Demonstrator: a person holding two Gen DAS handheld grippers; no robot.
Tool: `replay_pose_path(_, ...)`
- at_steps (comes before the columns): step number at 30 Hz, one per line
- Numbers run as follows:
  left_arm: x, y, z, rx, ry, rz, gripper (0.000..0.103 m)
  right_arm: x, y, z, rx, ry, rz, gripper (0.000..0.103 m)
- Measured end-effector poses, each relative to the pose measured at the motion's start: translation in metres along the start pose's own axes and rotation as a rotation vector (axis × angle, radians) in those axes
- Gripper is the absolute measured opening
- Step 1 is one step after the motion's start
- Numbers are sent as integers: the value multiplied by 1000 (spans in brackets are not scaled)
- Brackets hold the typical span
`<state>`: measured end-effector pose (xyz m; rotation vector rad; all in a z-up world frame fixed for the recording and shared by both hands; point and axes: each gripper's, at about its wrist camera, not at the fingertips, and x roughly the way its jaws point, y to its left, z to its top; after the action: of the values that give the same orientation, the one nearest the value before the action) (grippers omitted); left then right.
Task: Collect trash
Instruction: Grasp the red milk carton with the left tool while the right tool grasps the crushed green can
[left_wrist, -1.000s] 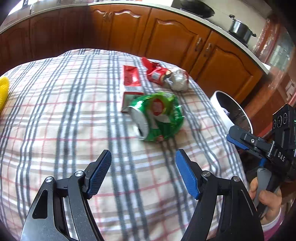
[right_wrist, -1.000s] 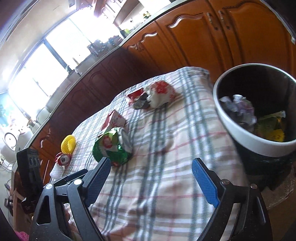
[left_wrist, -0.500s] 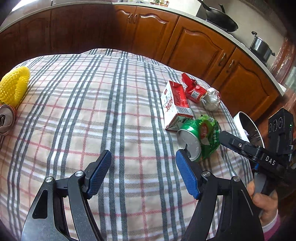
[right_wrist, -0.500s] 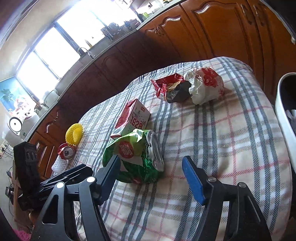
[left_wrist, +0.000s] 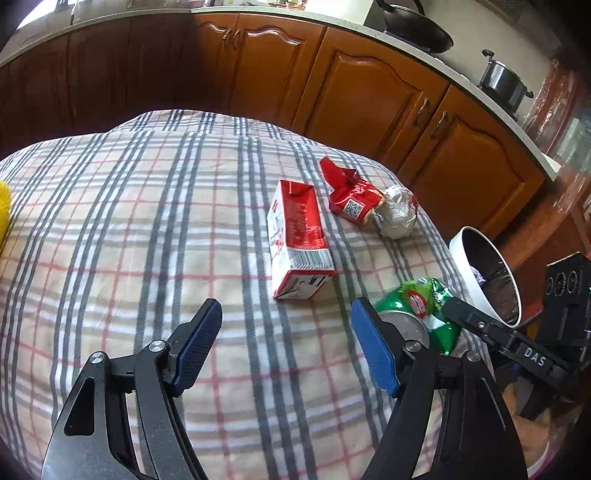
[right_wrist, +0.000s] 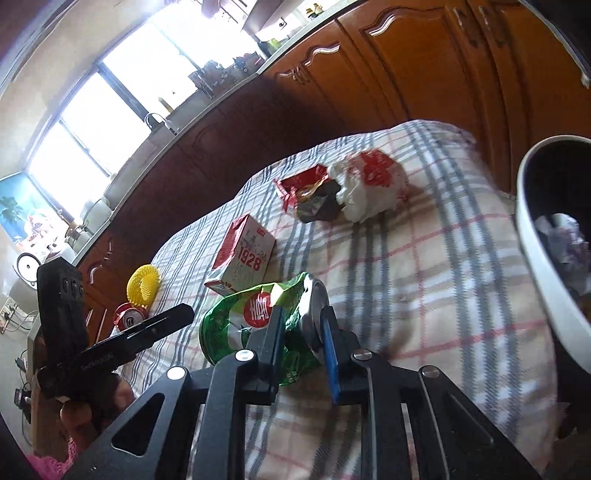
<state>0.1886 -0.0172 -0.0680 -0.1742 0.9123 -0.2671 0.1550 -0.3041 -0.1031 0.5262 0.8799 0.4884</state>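
Plaid cloth in grey, red and cream covers the counter, with brown wooden cabinets behind it. Nearest, at the counter's front right edge, the right tongs have just been closing and now clamp a crushed green can: badly dented, with a red round logo on its side and a silver top that faces the blue pads. The left tongs stand wide apart over bare cloth, with nothing between them. Just beyond the can lies a red-and-white carton on its side. Farther back, near the far right corner, a torn red wrapper touches a crumpled white wad. A white-rimmed bin stands beside the counter's right edge with crumpled paper inside.
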Motion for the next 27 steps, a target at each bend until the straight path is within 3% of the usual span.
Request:
replay_pose_path(5,31,-13,18,9,16,47,75,-27,-19,0,-8,-45,-105,19)
replay_pose_path(9,51,-16,24,28,22,114,71,-27,-27,-4,9,-15,-105,22)
replay_pose_path(11,60,-13,23,26,54,105,37,-28,-27,-7,8,-7,-111,24)
replay_pose_path(12,63,-10,21,18,72,91,31,-28,-26,-10,6,-4,-115,26)
replay_pose_path(14,61,-8,19,15,67,83,30,-28,-25,-15,12,13,-105,36)
replay_pose_path(19,40,-4,7,12,50,60,30,-28,-10,-35,-12,59,-76,33)
replay_pose_path(23,19,0,-6,14,40,43,30,-27,9,-48,-37,121,10,36)
replay_pose_path(24,13,2,-9,14,38,41,30,-28,13,-51,-55,128,24,39)
replay_pose_path(26,6,6,-15,9,39,37,30,-36,18,-52,-91,112,3,60)
replay_pose_path(27,3,7,-19,6,42,31,30,-39,18,-50,-103,96,-15,64)
